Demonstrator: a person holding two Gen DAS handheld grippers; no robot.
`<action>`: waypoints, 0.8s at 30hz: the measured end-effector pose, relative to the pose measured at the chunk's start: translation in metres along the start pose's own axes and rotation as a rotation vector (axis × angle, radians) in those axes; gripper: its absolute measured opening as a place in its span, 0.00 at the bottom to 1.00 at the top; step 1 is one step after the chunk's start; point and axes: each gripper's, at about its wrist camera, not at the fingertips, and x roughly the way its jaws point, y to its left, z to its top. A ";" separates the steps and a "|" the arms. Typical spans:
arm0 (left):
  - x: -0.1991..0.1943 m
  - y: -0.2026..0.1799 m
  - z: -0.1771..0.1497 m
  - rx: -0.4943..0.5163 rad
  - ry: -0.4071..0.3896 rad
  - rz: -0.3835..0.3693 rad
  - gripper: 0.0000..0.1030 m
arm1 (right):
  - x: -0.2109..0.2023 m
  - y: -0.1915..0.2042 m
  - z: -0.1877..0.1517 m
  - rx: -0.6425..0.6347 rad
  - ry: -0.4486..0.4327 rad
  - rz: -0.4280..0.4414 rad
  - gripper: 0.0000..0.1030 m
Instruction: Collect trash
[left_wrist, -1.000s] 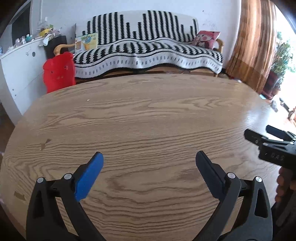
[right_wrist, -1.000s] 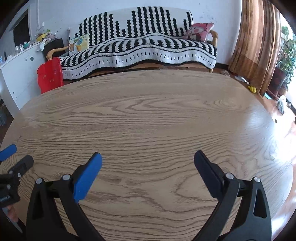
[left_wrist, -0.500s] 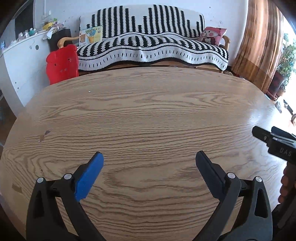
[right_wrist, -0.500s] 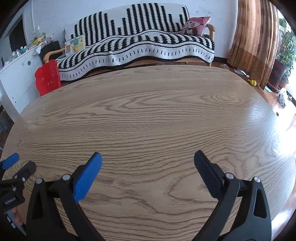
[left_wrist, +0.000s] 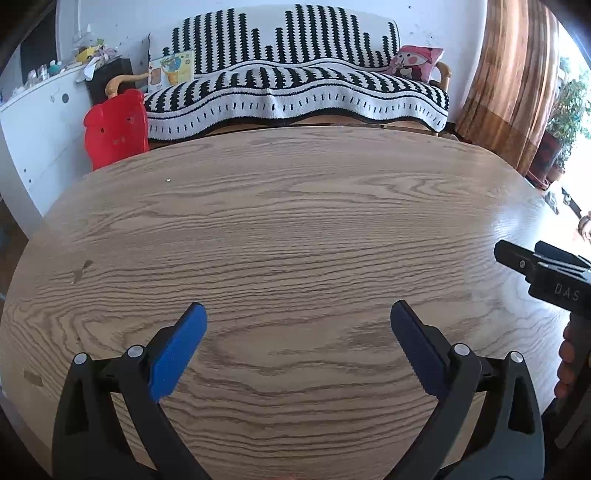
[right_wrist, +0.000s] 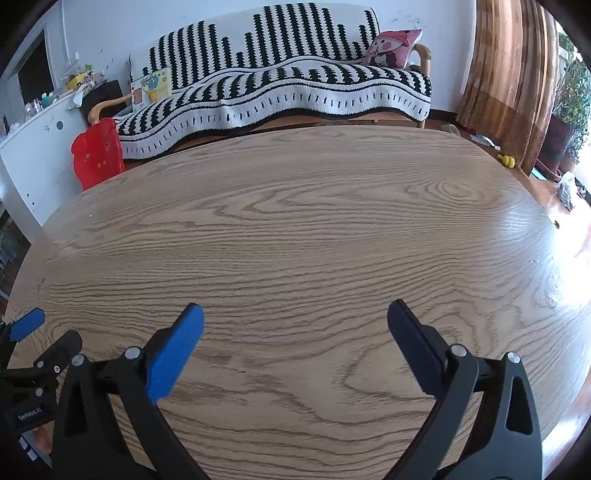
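Observation:
My left gripper (left_wrist: 297, 314) is open and empty above the near part of the wooden table (left_wrist: 295, 229). My right gripper (right_wrist: 295, 314) is open and empty over the same table (right_wrist: 295, 240). The right gripper also shows at the right edge of the left wrist view (left_wrist: 543, 273), and the left gripper at the left edge of the right wrist view (right_wrist: 26, 332). I see no trash on the table, only a tiny white speck (left_wrist: 168, 180) near its far left.
A sofa with a black-and-white striped cover (left_wrist: 295, 88) stands behind the table. A red plastic chair (left_wrist: 114, 129) and a white cabinet (left_wrist: 40, 122) are at the left. Brown curtains (left_wrist: 517, 81) and plants are at the right.
Both grippers have shifted slightly over the table, the views tilting a little; the sofa sits higher in frame. Both stay open and empty.

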 end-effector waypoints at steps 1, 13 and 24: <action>0.000 0.001 0.000 -0.011 -0.002 -0.001 0.94 | 0.000 0.000 0.001 -0.001 0.001 0.001 0.93; 0.005 0.007 -0.003 -0.107 0.001 -0.023 0.94 | 0.003 0.002 0.000 -0.001 0.009 0.016 0.93; 0.005 -0.004 -0.003 -0.025 -0.006 -0.009 0.94 | -0.001 0.007 -0.002 -0.039 -0.010 0.000 0.93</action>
